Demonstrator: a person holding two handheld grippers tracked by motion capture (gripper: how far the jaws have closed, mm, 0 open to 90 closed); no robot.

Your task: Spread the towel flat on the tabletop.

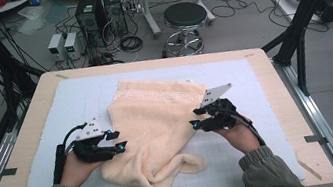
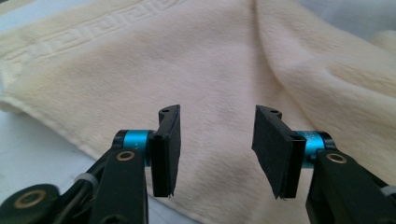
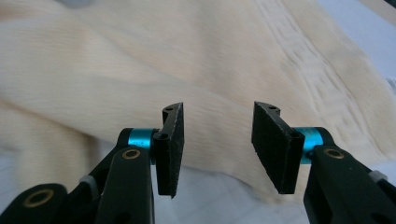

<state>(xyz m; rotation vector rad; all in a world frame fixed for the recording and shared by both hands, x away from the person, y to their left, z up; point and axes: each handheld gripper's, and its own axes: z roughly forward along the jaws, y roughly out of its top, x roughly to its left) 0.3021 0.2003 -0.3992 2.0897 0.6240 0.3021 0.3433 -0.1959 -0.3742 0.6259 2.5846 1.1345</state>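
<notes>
I saw the tabletop (image 1: 274, 81) under a white mat (image 1: 73, 95), with a cream towel (image 1: 157, 125) rumpled mid-mat. My left gripper (image 1: 115, 141) and right gripper (image 1: 194, 118) flanked it, fingers (image 2: 168, 149) parted halfway, holding nothing.

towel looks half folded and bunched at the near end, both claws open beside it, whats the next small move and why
Probably bring both claws down onto the towel edges nearest them and close. The left claw and right claw hang open on either side with nothing between the jaws, and the towel lies rumpled, its near end bunched in a roll, so it likely needs regripping to be pulled flat.
</notes>
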